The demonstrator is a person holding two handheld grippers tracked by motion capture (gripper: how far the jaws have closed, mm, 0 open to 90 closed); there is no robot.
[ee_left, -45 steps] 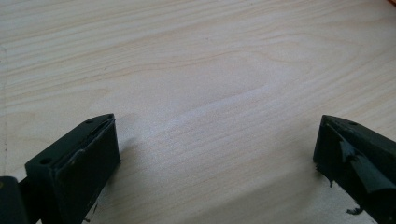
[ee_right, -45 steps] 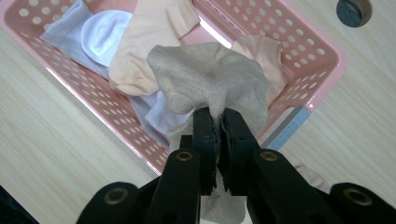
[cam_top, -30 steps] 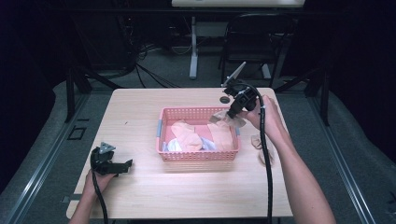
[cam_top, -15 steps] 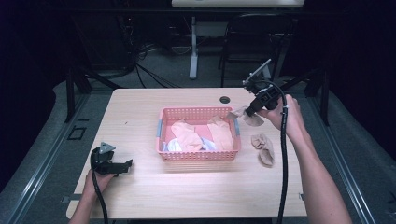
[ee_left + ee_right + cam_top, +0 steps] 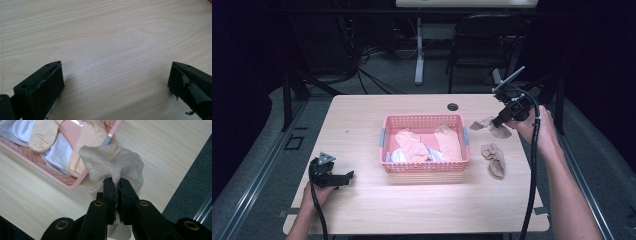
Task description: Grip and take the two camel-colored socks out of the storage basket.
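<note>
Your right gripper (image 5: pixel 116 185) is clamping its fingers on a sock (image 5: pixel 113 161) beside the basket (image 5: pixel 424 121); your left gripper (image 5: pixel 116 80) is resting fingers apart on the worktop (image 5: pixel 112 37).

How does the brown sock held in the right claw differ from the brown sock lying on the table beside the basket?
The held sock is pinched in the shut right claw and hangs bunched above the table; the lying sock rests loose on the wood, touched by no claw. In the high view the held sock is beside the pink basket's far right corner, the lying sock nearer the person. Both look the same beige-brown and are outside the basket.
</note>
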